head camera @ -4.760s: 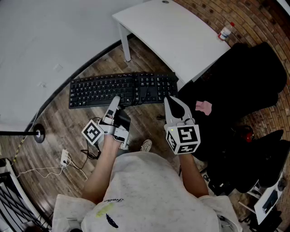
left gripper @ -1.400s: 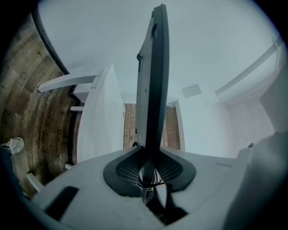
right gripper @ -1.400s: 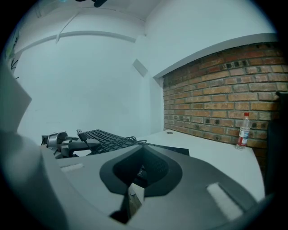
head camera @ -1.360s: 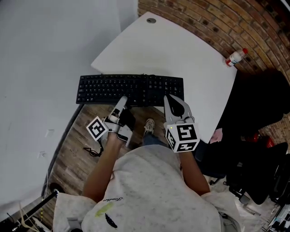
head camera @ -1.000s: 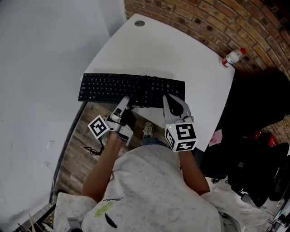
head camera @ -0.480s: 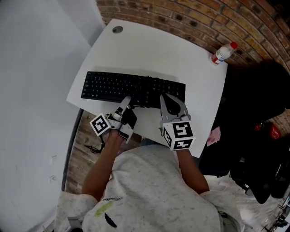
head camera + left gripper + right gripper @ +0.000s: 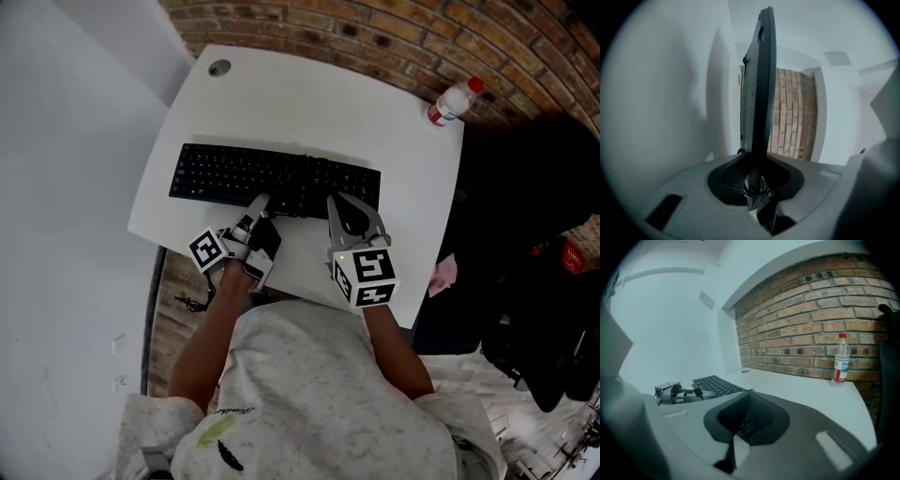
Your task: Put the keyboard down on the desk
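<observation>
A black keyboard [image 7: 272, 178] lies flat and low over the white desk [image 7: 309, 112]; I cannot tell whether it touches the top. My left gripper [image 7: 255, 208] is shut on its near edge, left of the middle. In the left gripper view the keyboard [image 7: 759, 93] shows edge-on, running away from the left gripper [image 7: 757, 183]. My right gripper [image 7: 352, 211] is shut on the keyboard's near right part. In the right gripper view, keys sit inside the right gripper [image 7: 747, 423], and the keyboard [image 7: 717, 385] stretches left toward the left gripper [image 7: 670, 392].
A water bottle [image 7: 448, 101] with a red cap stands at the desk's far right corner, also seen as the bottle [image 7: 840, 359] before the brick wall [image 7: 811, 315]. A cable hole [image 7: 219, 67] sits far left. Dark bags or chairs [image 7: 534, 187] crowd the right side.
Both grippers have carried the keyboard forward from the desk's near edge. It was partly over the wooden floor; now it is wholly over the desk top.
</observation>
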`<state>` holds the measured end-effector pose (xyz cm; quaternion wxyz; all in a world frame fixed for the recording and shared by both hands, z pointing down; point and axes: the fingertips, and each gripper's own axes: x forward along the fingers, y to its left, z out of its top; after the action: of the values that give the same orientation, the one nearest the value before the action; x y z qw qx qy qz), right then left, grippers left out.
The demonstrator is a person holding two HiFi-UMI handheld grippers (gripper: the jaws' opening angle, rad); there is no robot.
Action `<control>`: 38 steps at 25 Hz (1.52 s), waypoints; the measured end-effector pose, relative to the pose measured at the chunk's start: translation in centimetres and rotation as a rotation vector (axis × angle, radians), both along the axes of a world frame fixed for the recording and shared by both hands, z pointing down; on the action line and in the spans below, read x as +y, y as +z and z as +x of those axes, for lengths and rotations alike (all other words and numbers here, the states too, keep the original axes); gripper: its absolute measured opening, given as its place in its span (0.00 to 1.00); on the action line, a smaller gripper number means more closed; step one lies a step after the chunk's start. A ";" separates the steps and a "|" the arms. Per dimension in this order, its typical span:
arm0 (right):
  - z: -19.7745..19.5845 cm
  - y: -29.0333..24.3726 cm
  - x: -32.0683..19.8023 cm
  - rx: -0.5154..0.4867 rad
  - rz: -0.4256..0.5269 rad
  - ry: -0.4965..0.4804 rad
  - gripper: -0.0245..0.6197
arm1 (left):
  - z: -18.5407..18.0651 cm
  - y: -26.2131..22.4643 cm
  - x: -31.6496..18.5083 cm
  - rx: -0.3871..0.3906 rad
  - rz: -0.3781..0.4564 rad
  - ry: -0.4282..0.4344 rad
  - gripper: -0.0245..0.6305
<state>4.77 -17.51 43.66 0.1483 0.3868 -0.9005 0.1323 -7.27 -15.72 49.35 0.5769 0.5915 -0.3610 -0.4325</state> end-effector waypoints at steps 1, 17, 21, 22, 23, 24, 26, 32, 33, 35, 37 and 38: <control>0.0 0.2 -0.3 0.004 -0.005 0.003 0.05 | 0.0 0.2 -0.5 -0.001 -0.007 0.007 0.14; -0.8 1.4 1.0 0.047 -0.049 0.167 0.05 | -1.6 2.6 -1.6 0.006 -0.117 0.127 0.15; -0.6 1.7 1.4 0.048 -0.059 0.201 0.05 | -1.7 2.9 -1.8 0.011 -0.133 0.146 0.14; -0.6 1.7 1.6 0.049 -0.061 0.208 0.05 | -1.7 3.0 -1.9 0.008 -0.137 0.155 0.14; -0.8 1.8 1.7 0.050 -0.062 0.214 0.05 | -1.8 3.0 -1.9 0.005 -0.140 0.163 0.14; -0.9 1.9 1.9 0.050 -0.063 0.219 0.05 | -1.8 3.0 -2.0 0.002 -0.143 0.169 0.14; -1.2 2.0 2.1 0.052 -0.063 0.228 0.05 | -1.9 3.2 -2.0 0.002 -0.149 0.177 0.15; -1.5 2.0 2.7 0.058 -0.061 0.253 0.05 | -1.7 3.2 -2.0 0.014 -0.179 0.189 0.23; -1.5 2.0 2.8 0.058 -0.061 0.259 0.05 | -1.7 3.2 -2.0 0.011 -0.184 0.191 0.25; -1.5 2.0 3.1 0.059 -0.061 0.268 0.05 | -1.9 3.6 -1.9 0.001 -0.203 0.189 0.30; -1.5 2.0 3.4 0.059 -0.059 0.277 0.05 | -2.2 4.4 -1.8 -0.019 -0.232 0.184 0.33; -1.5 1.9 3.5 0.059 -0.058 0.280 0.05 | -2.3 4.6 -1.8 -0.029 -0.243 0.181 0.34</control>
<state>3.28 -13.99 45.57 0.1658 0.5079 -0.8288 0.1664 -9.56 -17.53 53.94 0.6757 0.5536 -0.3639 -0.3233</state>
